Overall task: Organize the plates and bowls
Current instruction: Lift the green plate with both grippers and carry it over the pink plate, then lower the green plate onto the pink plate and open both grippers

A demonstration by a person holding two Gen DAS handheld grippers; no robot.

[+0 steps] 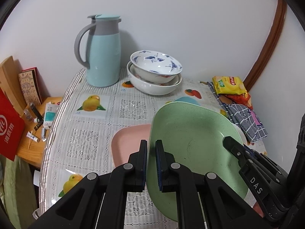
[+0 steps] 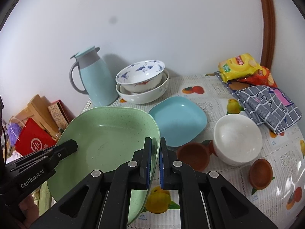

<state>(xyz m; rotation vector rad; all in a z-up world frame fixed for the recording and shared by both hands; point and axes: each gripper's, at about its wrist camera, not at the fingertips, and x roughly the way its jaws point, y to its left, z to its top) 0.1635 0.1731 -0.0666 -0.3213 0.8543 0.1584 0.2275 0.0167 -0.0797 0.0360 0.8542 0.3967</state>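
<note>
A speckled green plate (image 1: 192, 139) hangs above the table, held at both sides. My left gripper (image 1: 151, 148) is shut on its left rim, and my right gripper (image 2: 156, 147) is shut on its right rim (image 2: 155, 133). Under the green plate lies a pink plate (image 1: 127, 141), partly hidden. A blue plate (image 2: 179, 120) lies flat just beyond. Stacked bowls (image 1: 154, 72) with blue and red patterns stand at the back by the wall. A white bowl (image 2: 236, 139) and two small brown bowls (image 2: 193, 155) (image 2: 260, 173) sit to the right.
A pale blue thermos jug (image 1: 103, 55) stands at the back left beside the stacked bowls. Snack packets (image 2: 240, 68) and a folded checked cloth (image 2: 266, 106) lie at the back right. Left of the table, a low wooden stand (image 1: 30, 147) holds boxes and small items.
</note>
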